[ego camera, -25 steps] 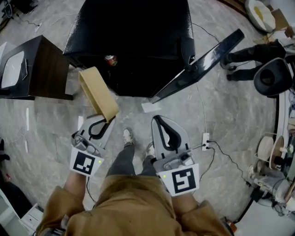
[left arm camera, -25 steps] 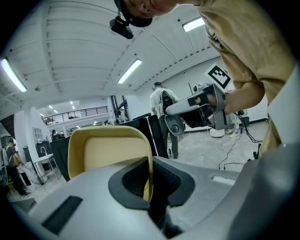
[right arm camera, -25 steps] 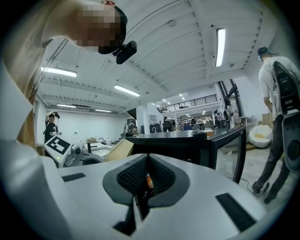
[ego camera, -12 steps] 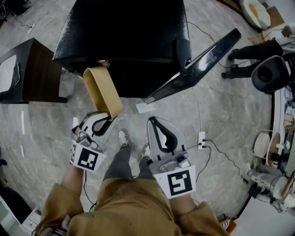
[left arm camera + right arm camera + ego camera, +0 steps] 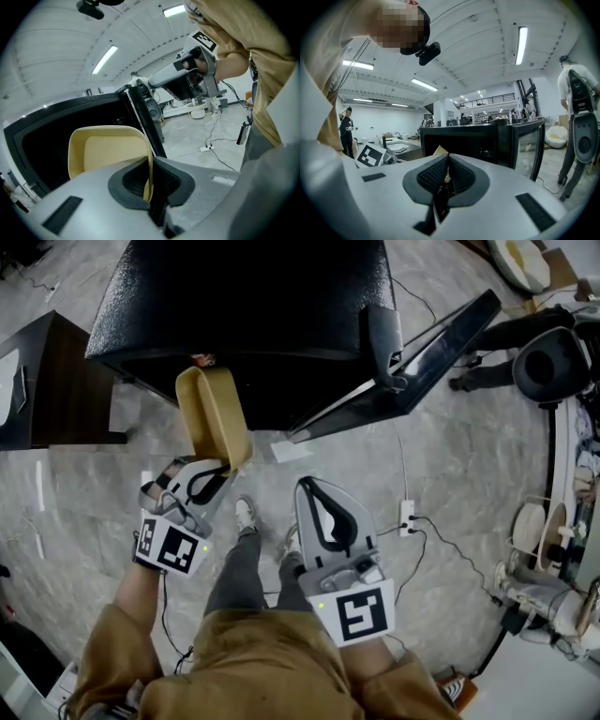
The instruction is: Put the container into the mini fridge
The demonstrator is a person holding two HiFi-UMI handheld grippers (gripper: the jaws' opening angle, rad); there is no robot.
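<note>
A tan rectangular container (image 5: 214, 416) is tilted toward the black mini fridge (image 5: 244, 306), its far end at the fridge's dark opening. My left gripper (image 5: 204, 468) is shut on the container's near rim; in the left gripper view the thin wall of the container (image 5: 112, 152) runs between the jaws. The fridge door (image 5: 403, 367) swings open to the right. My right gripper (image 5: 317, 488) hangs in front of the fridge, shut with nothing in it; its view shows the mini fridge (image 5: 478, 143) and its glass door (image 5: 527, 143) ahead. A small can (image 5: 201, 360) sits inside the fridge.
A dark side table (image 5: 47, 381) stands left of the fridge. A power strip with cables (image 5: 407, 517) lies on the marble floor to the right. Another person (image 5: 576, 117) stands at the far right. My shoes (image 5: 246, 514) are just below the container.
The left gripper has carried the container up and forward, so its far end now reaches the fridge opening. The right gripper has hardly moved.
</note>
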